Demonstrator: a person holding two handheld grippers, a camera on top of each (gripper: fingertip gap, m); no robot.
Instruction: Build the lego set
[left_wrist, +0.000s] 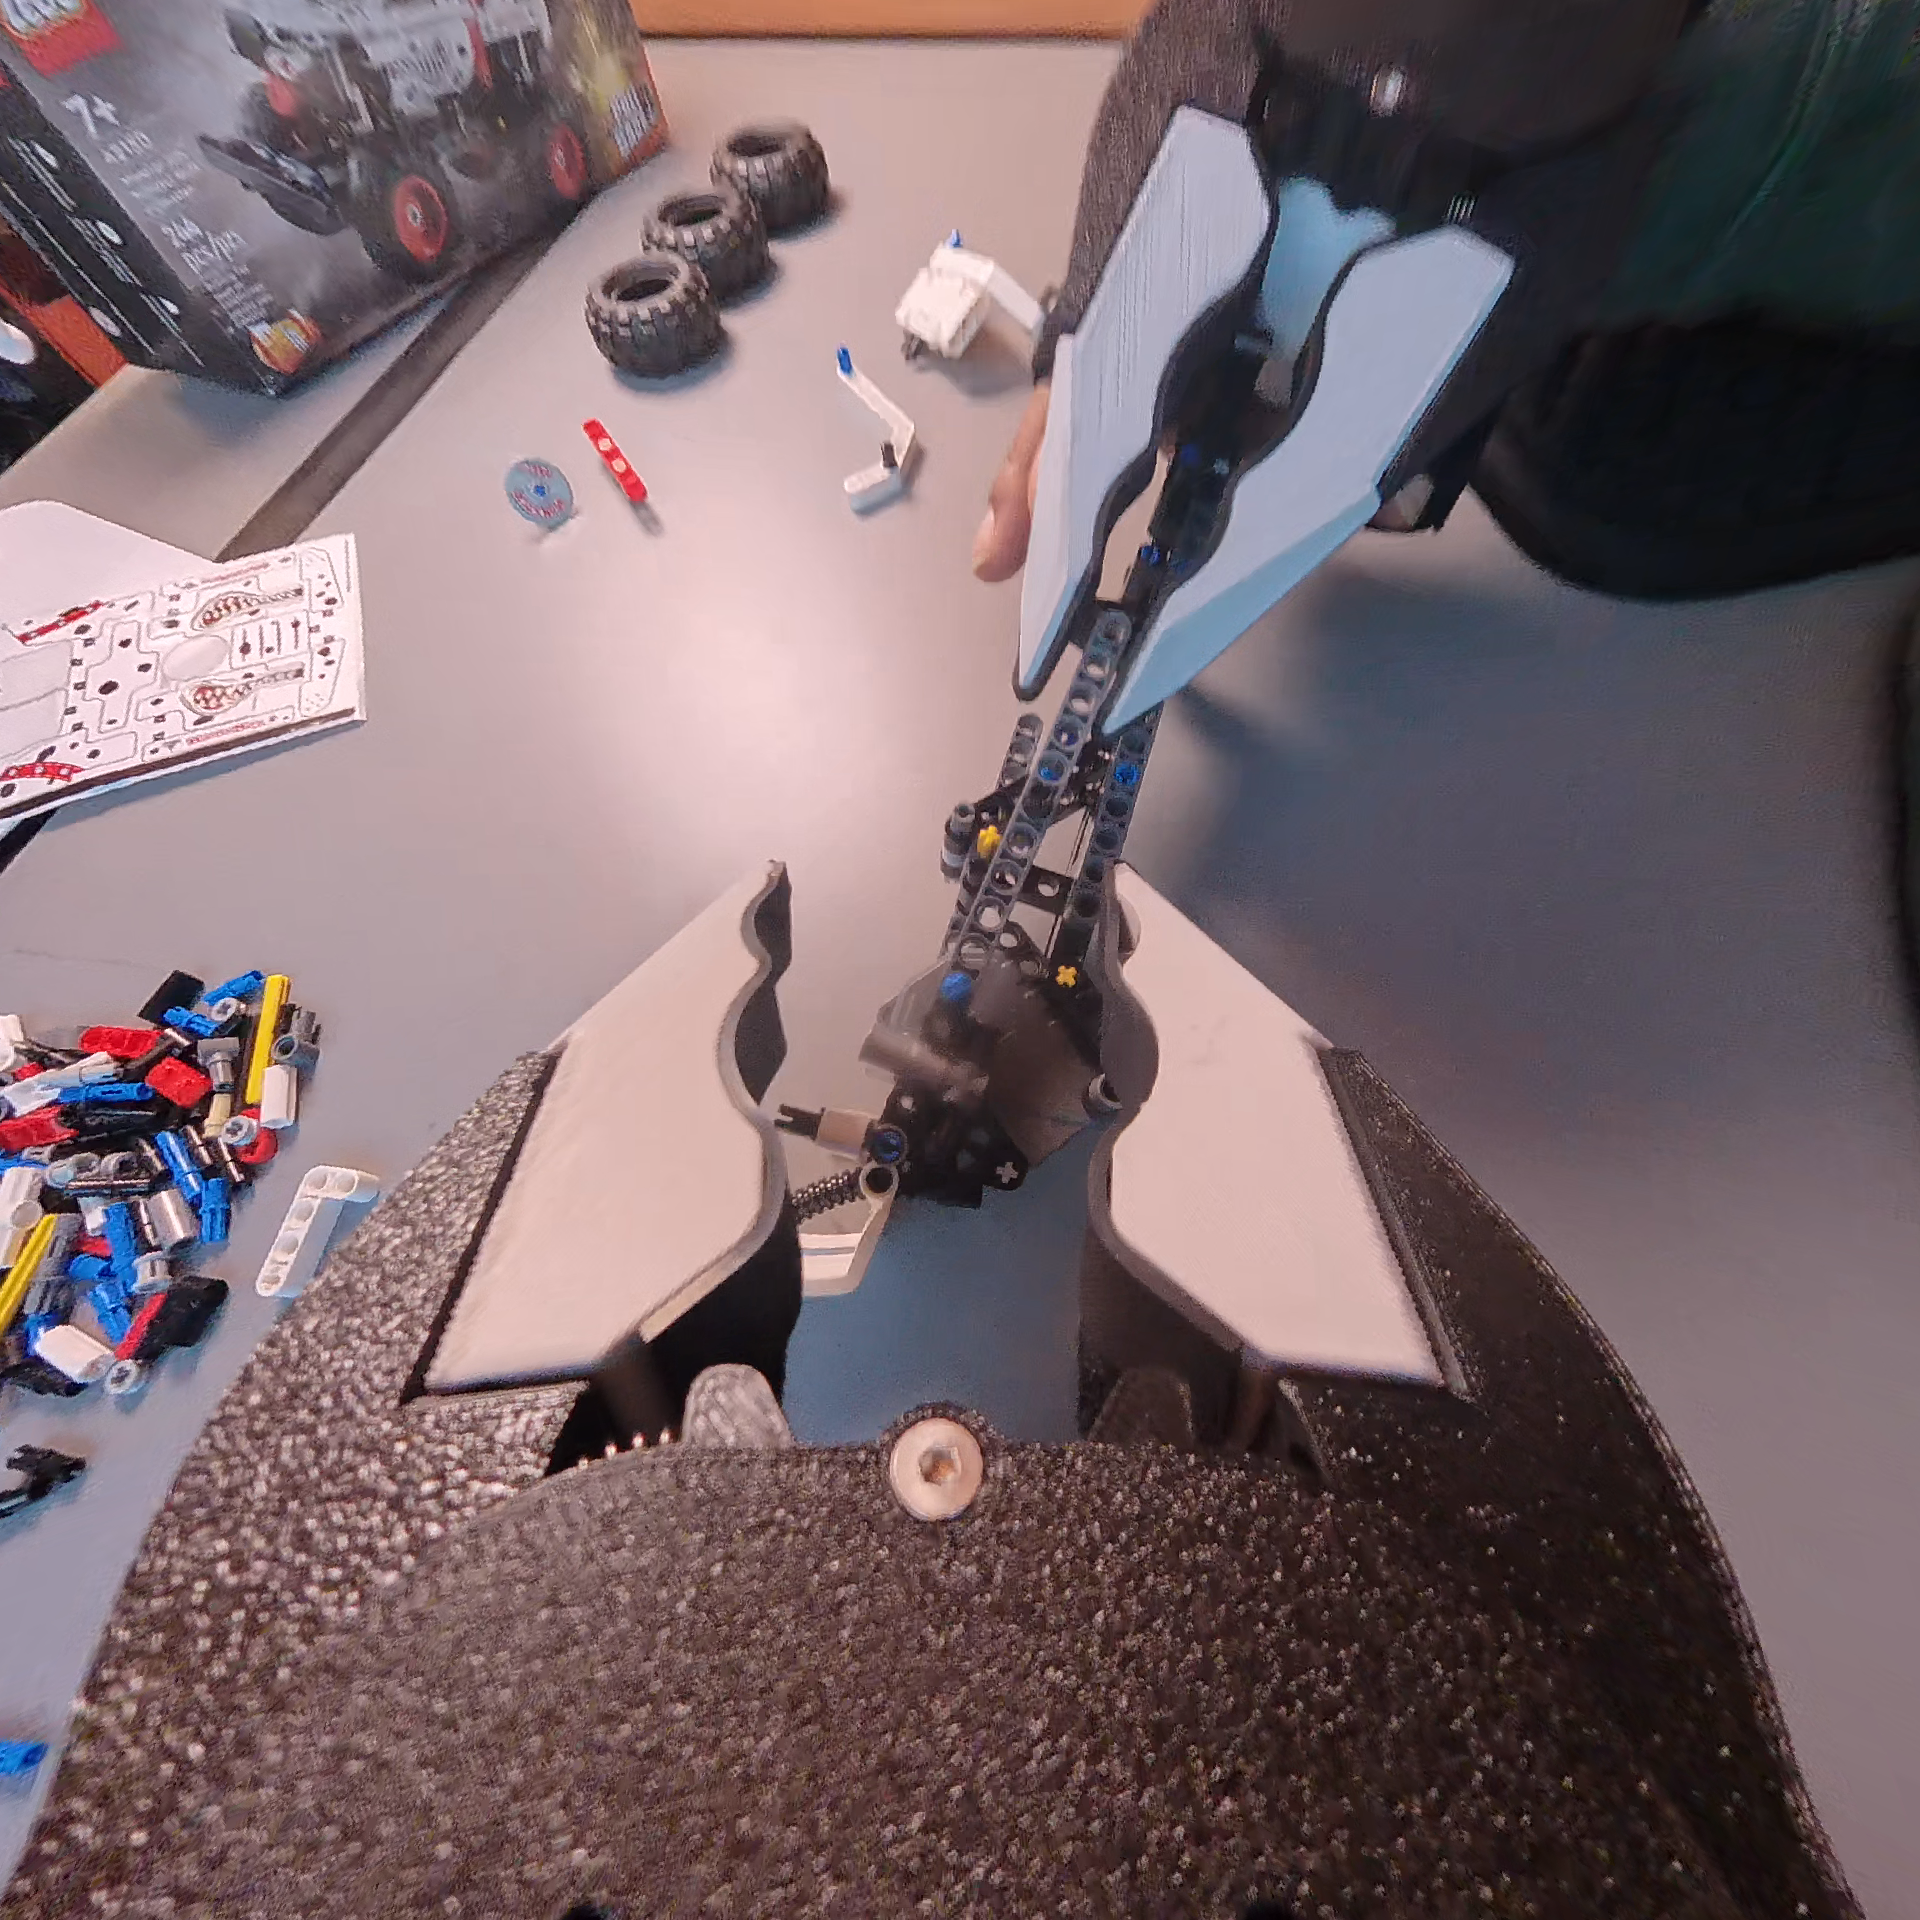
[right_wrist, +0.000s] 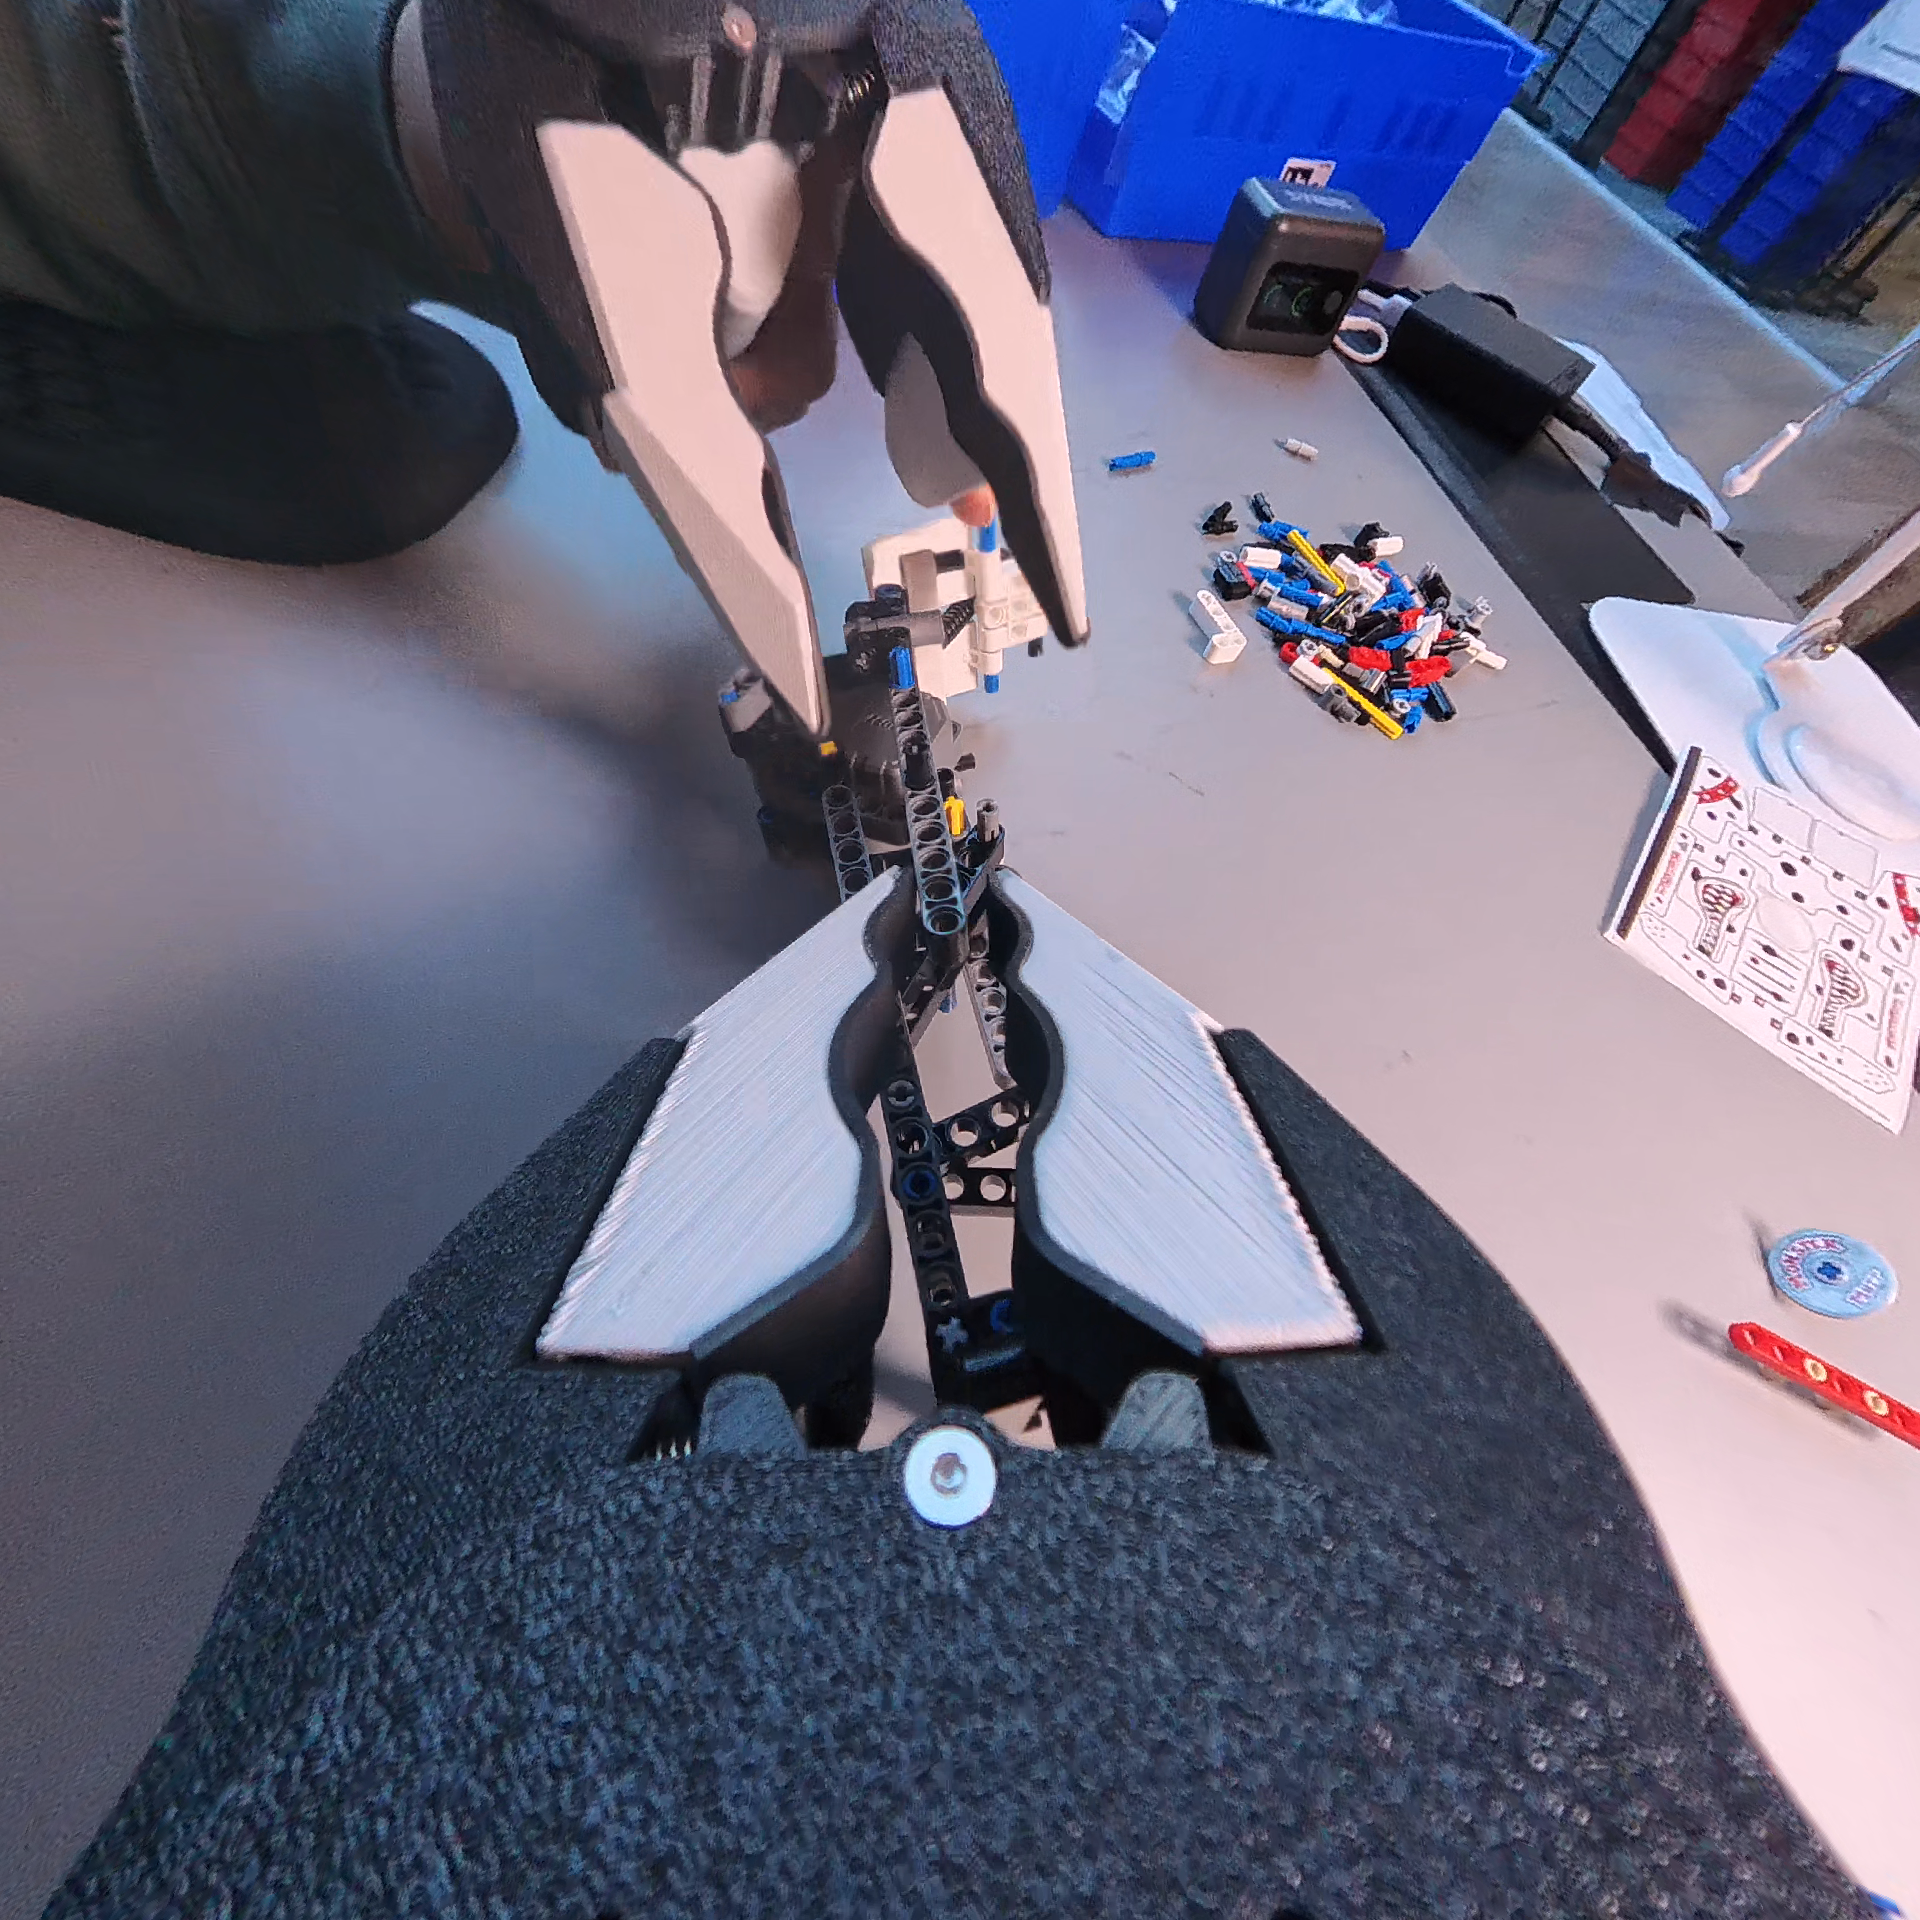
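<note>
Right gripper (right_wrist: 940, 894) clamped on far end of black lego frame (left_wrist: 1049, 831). Left gripper (left_wrist: 951, 883) spread apart around frame's near end, right finger touching. Loose-parts pile (left_wrist: 125, 1164) left of it on desk (left_wrist: 644, 665).

A workshop or storeroom bench: a grey table (right_wrist: 1351, 935) carries a small black device (right_wrist: 1288, 265) and a charger brick (right_wrist: 1486, 358), with a blue storage bin (right_wrist: 1247, 114) just behind the device and stacked blue and red bins (right_wrist: 1766, 114) beyond it.
</note>
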